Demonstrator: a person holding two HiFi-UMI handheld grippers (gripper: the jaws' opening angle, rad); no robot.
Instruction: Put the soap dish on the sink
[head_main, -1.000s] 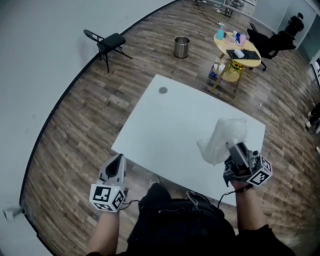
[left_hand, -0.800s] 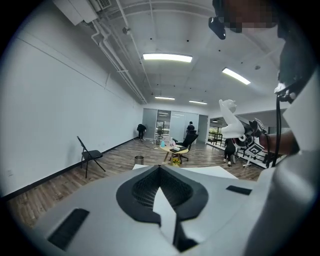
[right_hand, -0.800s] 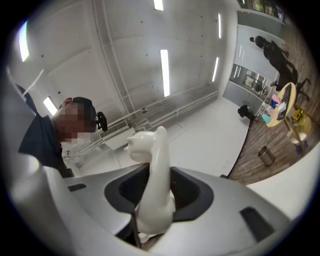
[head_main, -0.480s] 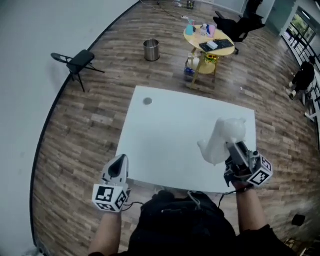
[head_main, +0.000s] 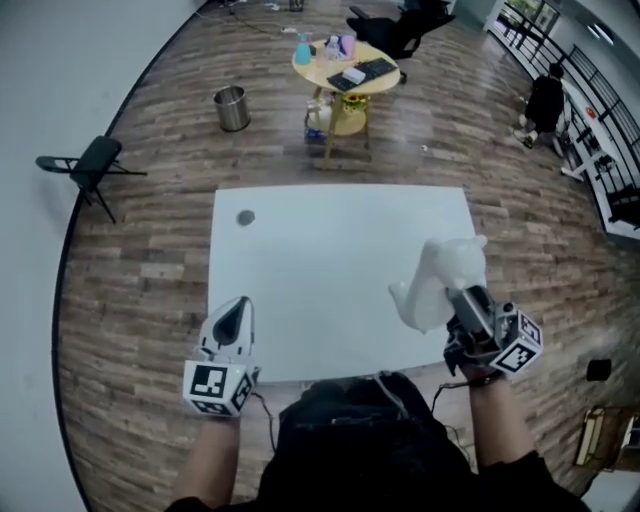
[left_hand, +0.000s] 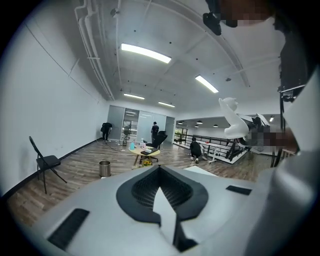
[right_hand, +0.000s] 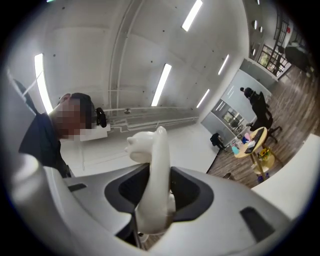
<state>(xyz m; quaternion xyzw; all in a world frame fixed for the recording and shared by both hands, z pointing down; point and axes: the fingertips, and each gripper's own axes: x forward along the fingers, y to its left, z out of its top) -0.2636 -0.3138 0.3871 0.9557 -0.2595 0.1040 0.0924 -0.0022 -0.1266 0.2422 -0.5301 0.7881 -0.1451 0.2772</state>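
Only the view had swung over the white rectangular desk (head_main: 320, 270), so placing remained ahead. The right gripper (head_main: 458, 295) kept its fingers clamped on the glossy white soap dish (head_main: 440, 270); the left gripper (head_main: 235, 318) stayed closed, empty.

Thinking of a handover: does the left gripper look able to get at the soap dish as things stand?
Probably yes: the left gripper is empty, jaws together, and only bare table lies between it and the soap dish held by the right gripper.

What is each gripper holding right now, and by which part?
The right gripper pinches the white soap dish by its near edge. The left gripper is shut, empty.
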